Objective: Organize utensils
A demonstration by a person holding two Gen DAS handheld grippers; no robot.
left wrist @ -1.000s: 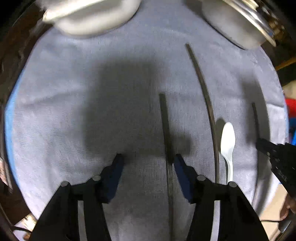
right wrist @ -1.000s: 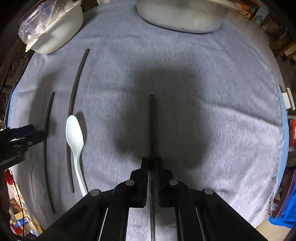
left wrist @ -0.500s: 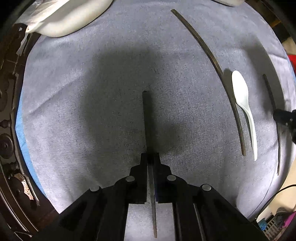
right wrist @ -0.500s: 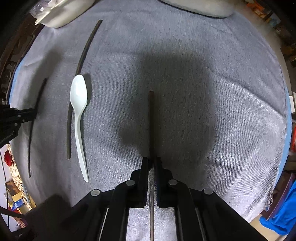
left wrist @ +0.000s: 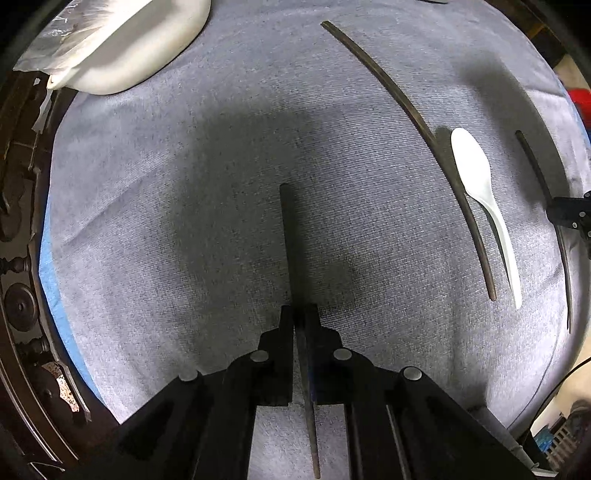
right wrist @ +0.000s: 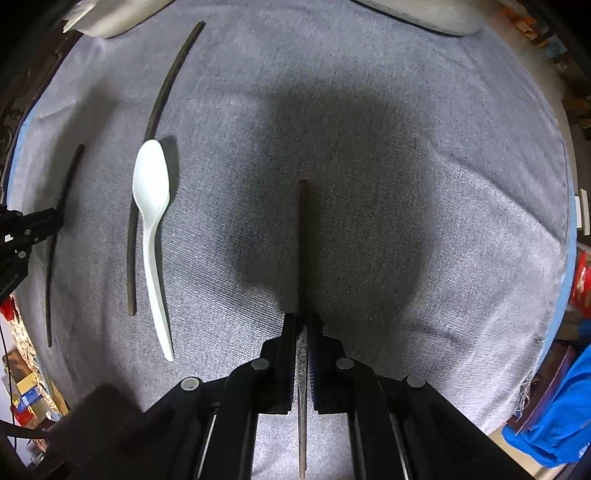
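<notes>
My left gripper (left wrist: 298,312) is shut on a dark chopstick (left wrist: 290,243) that points forward above the grey cloth (left wrist: 184,184). My right gripper (right wrist: 303,319) is shut on another dark chopstick (right wrist: 303,240) the same way. Between them a long dark chopstick (left wrist: 424,133) lies on the cloth with a white plastic spoon (left wrist: 476,173) beside it; both also show in the right wrist view, the chopstick (right wrist: 155,118) and the spoon (right wrist: 151,192). Each gripper appears at the edge of the other's view, the right one (left wrist: 569,214) and the left one (right wrist: 29,221).
A white bowl with a plastic bag (left wrist: 110,48) stands at the far left of the cloth. Another white dish (right wrist: 424,14) stands at the far edge. Dark carved wood (left wrist: 18,221) borders the cloth on the left. Blue cloth (right wrist: 554,417) hangs at the right.
My left gripper has shut on its chopstick and lifted it. Both grippers have risen and pulled back a little, each holding its chopstick. The spoon and long chopstick have not moved.
</notes>
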